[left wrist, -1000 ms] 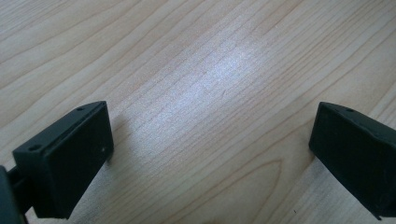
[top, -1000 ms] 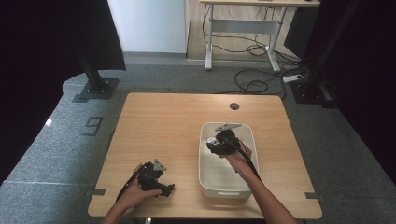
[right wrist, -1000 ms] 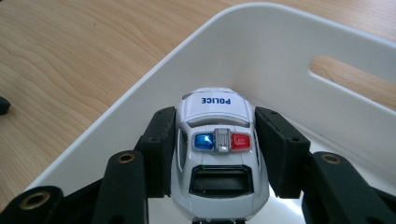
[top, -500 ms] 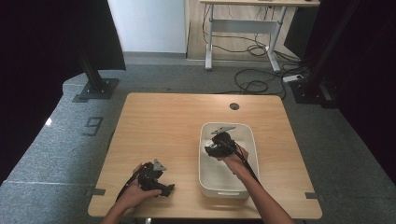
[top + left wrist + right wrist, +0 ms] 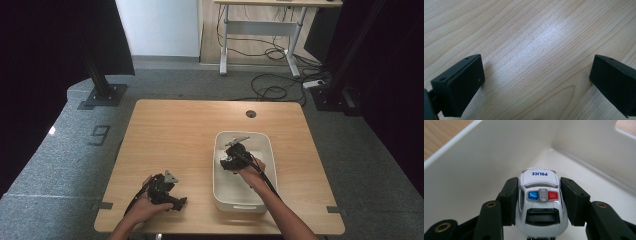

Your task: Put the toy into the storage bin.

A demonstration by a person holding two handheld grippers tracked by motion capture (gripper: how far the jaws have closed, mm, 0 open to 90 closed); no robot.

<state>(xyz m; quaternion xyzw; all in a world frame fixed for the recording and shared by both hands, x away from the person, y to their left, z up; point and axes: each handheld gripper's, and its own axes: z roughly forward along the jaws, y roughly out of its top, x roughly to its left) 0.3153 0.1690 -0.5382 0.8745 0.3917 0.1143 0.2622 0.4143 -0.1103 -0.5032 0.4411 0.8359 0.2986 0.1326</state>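
- The right hand-held gripper (image 5: 540, 202) is clamping a white toy police car (image 5: 540, 205) inside the white bin (image 5: 220, 187), at the desk's (image 5: 175, 130) four o'clock.
- The left hand-held gripper (image 5: 536, 82) is gaping wide, empty, resting at seven o'clock.

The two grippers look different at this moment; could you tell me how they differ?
The right gripper is clamped on a white police toy car inside the white bin; the left gripper stands wide open, holding nothing, over bare wooden table. Both have black jaws.
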